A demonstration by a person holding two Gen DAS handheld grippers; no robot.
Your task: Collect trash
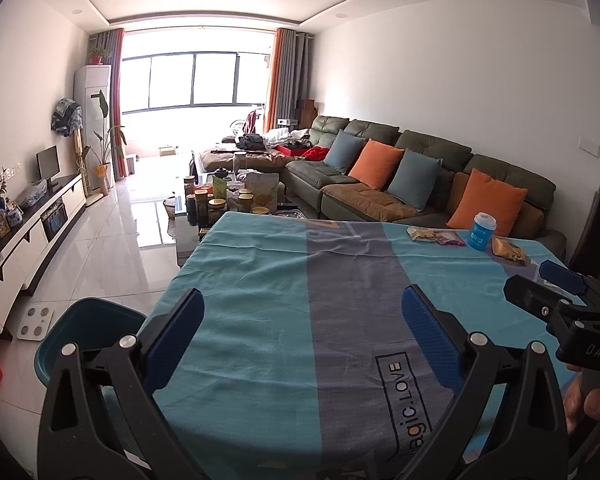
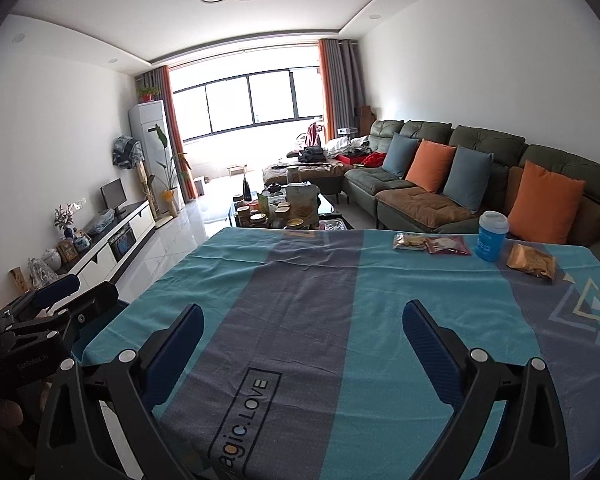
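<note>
Trash lies along the far right of the table: a clear snack packet (image 2: pixel 410 241), a dark red wrapper (image 2: pixel 448 245), a blue paper cup with a white lid (image 2: pixel 491 241) and an orange-brown snack bag (image 2: pixel 531 261). The left wrist view shows the same packet (image 1: pixel 424 234), cup (image 1: pixel 481 230) and bag (image 1: pixel 509 250). My left gripper (image 1: pixel 304 312) is open over the near table edge, holding nothing. My right gripper (image 2: pixel 304 322) is open too, well short of the trash. A teal bin (image 1: pixel 88 332) stands on the floor at the table's left side.
The table wears a teal and grey-blue cloth (image 2: pixel 312 300). Behind it stands a glass coffee table crowded with jars (image 1: pixel 224 200), with a green sofa and its cushions (image 2: pixel 480 184) on the right. A white TV cabinet (image 1: pixel 32 232) lines the left wall. A scale (image 1: pixel 35 322) lies on the floor.
</note>
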